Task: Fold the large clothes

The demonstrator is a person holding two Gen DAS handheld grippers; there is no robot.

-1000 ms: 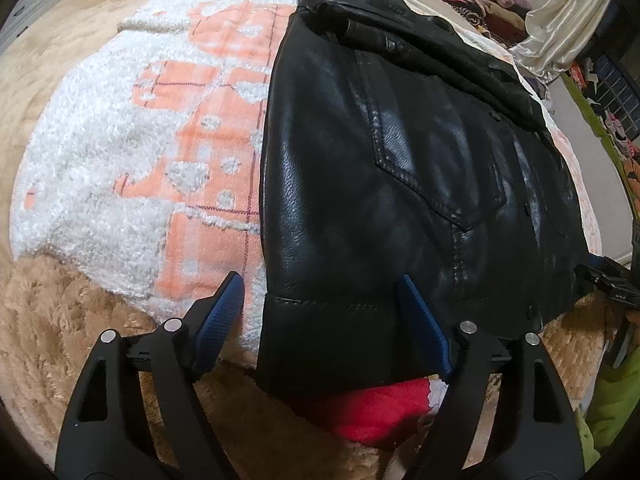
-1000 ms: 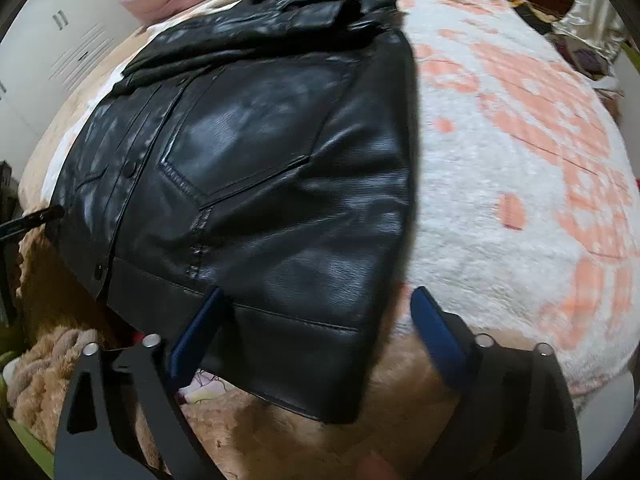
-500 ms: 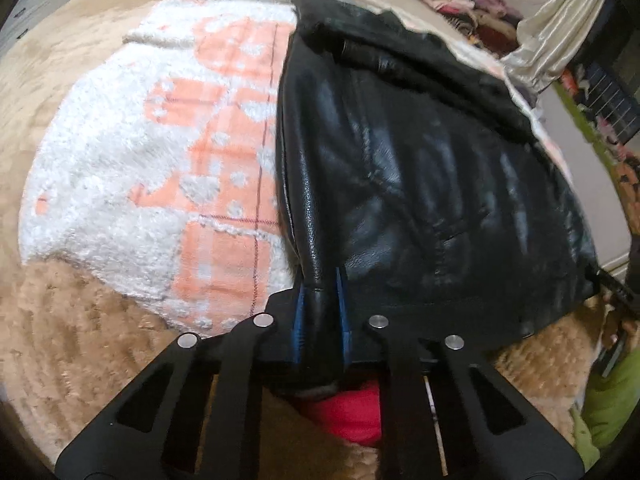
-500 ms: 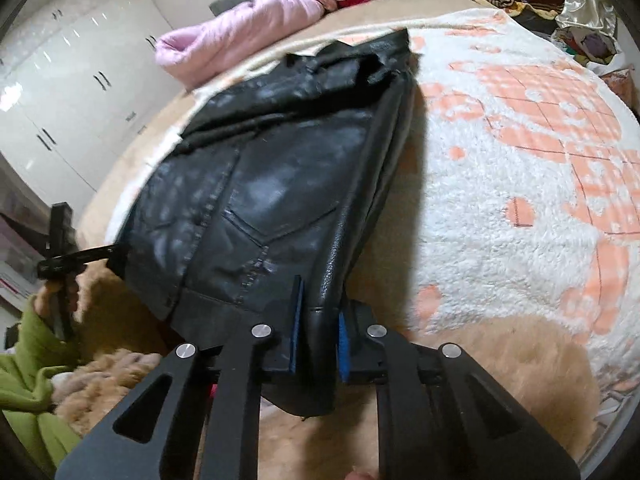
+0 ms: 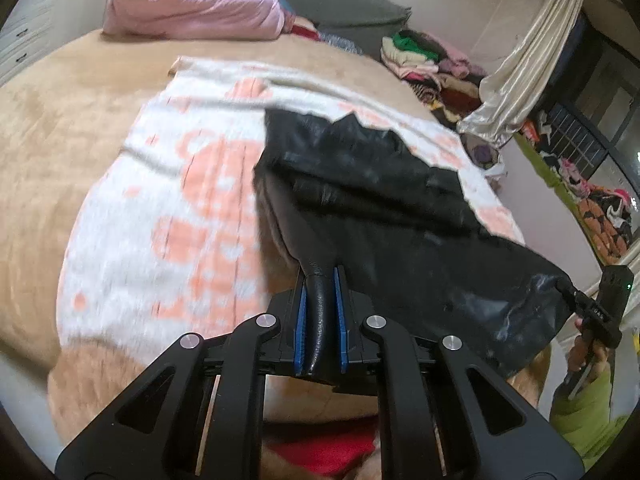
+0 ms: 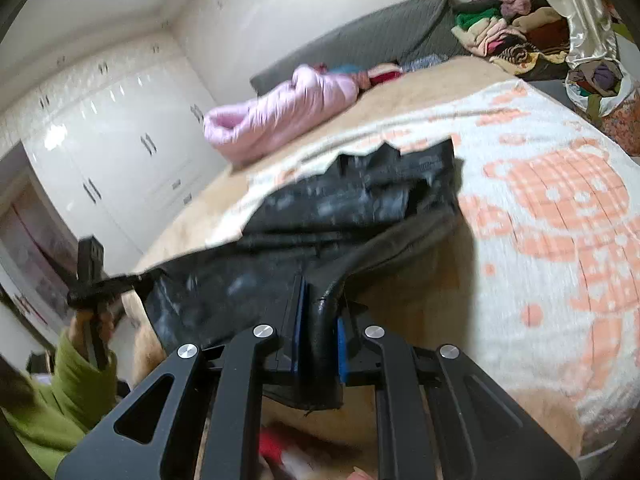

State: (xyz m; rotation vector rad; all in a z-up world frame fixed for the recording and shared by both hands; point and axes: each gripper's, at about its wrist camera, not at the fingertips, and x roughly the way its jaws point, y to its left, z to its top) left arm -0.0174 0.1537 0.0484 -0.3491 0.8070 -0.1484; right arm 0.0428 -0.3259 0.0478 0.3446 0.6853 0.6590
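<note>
Left wrist view takes in the bed [image 5: 52, 152] with its tan plush cover, and on that a white blanket with orange checked figures [image 5: 168, 216]. Across the blanket lies the black leather jacket [image 5: 384, 200], its far collar end flat on the blanket and its near hem lifted off the bed between the two grippers. The left gripper [image 5: 320, 300] has closed within the last second and now pinches one hem corner between its blue pads [image 5: 299, 320]. This view alone shows the dark window grille with clothes hung along it [image 5: 576, 168] and a cream satin curtain [image 5: 520, 64]. At its right edge the right gripper [image 5: 600, 312] appears from outside, held by a hand in a green sleeve [image 5: 580, 412], with the other hem corner at its tip; small white letters on its body are too blurred to read.

Right wrist view alone shows the white wardrobe doors [image 6: 120, 140] and the grey headboard [image 6: 360, 36]. Here the right gripper [image 6: 320, 320] has also just closed and clamps a rolled fold of the hem. A folded pink quilted coat [image 6: 280, 112] lies at the far side of the bed, and a heap of mixed clothes [image 6: 508, 36] sits beside the headboard. No brand or label can be read on the jacket.
</note>
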